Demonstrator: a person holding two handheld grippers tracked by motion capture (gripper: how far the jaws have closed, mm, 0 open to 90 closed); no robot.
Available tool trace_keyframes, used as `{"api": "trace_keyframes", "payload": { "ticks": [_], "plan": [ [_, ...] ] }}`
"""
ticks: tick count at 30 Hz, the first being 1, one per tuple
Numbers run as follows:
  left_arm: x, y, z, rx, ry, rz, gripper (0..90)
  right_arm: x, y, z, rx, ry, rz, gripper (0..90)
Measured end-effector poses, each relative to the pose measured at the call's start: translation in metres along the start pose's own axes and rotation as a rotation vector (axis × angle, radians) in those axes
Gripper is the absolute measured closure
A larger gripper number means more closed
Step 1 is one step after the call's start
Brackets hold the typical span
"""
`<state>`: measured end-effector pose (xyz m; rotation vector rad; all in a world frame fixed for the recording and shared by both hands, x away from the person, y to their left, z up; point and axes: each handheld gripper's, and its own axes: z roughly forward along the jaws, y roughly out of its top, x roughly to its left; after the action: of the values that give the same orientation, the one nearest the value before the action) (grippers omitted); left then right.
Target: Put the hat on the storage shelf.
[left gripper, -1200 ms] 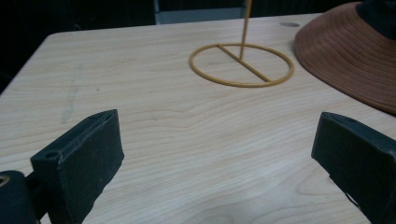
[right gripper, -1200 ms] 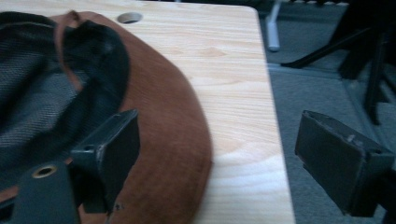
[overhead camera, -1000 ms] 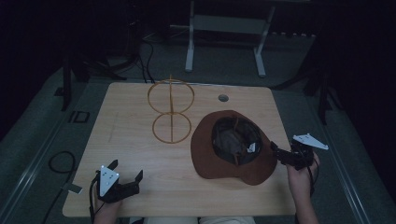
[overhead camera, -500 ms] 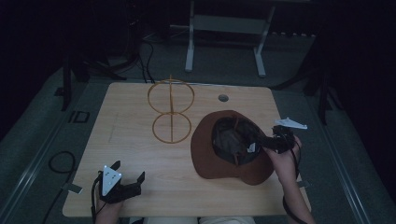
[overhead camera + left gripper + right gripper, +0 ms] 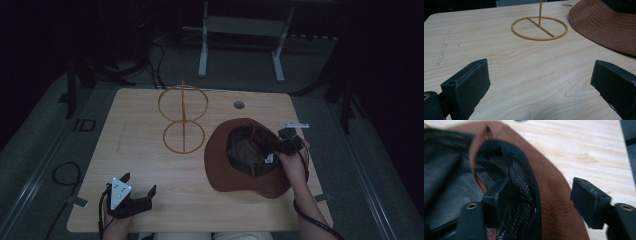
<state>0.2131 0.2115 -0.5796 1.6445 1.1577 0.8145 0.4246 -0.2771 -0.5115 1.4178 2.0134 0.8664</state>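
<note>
2 jaws of the right gripper (image 5: pixel 535 200), just closing, straddle the upturned brown brimmed hat's (image 5: pixel 220 165) crown wall near the table's right edge to grasp it; left gripper (image 5: pixel 539 85) wide open

Left gripper (image 5: pixel 131 191) rests near left, jaws wide apart. Right gripper (image 5: pixel 276 144) at right, jaws just closing, gap remaining.

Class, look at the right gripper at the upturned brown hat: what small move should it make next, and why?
Probably close the fingers further on the hat's edge. The right gripper straddles the brown hat where crown meets brim: one finger inside the black mesh lining, the other outside above the brim, with a gap still showing. Its jaws have just been closing around that edge, but the pads do not yet press on it.
</note>
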Motion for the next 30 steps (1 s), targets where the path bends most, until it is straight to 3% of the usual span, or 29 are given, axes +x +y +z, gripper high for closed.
{"api": "trace_keyframes", "payload": {
  "ticks": [5, 6, 11, 15, 20, 28, 30],
  "plan": [
    [0.0, 0.001, 0.0, 0.028, 0.013, -0.005, 2.6, 0.003, -0.007, 0.016, 0.078, -0.012, -0.021, 42.1],
    [-0.001, 0.002, 0.0, 0.028, 0.009, -0.01, 2.6, 0.004, -0.009, 0.017, 0.078, -0.008, -0.024, 44.4],
    [-0.003, 0.002, -0.001, 0.042, 0.007, -0.001, 2.6, 0.013, -0.011, 0.021, 0.079, -0.084, -0.06, 53.4],
    [-0.004, 0.003, -0.001, 0.046, 0.019, 0.006, 2.6, 0.016, -0.012, 0.023, 0.091, -0.129, -0.086, 66.9],
    [-0.007, 0.004, -0.003, 0.045, -0.013, 0.041, 2.5, 0.016, -0.012, 0.023, 0.096, -0.165, -0.105, 81.7],
    [-0.009, 0.004, 0.001, 0.082, -0.043, 0.011, 2.6, 0.004, -0.007, 0.007, 0.056, -0.115, -0.035, 84.9],
    [-0.01, 0.005, 0.002, 0.085, -0.05, 0.013, 2.6, -0.001, -0.003, -0.005, 0.026, -0.071, 0.006, 84.9]
  ]
}}
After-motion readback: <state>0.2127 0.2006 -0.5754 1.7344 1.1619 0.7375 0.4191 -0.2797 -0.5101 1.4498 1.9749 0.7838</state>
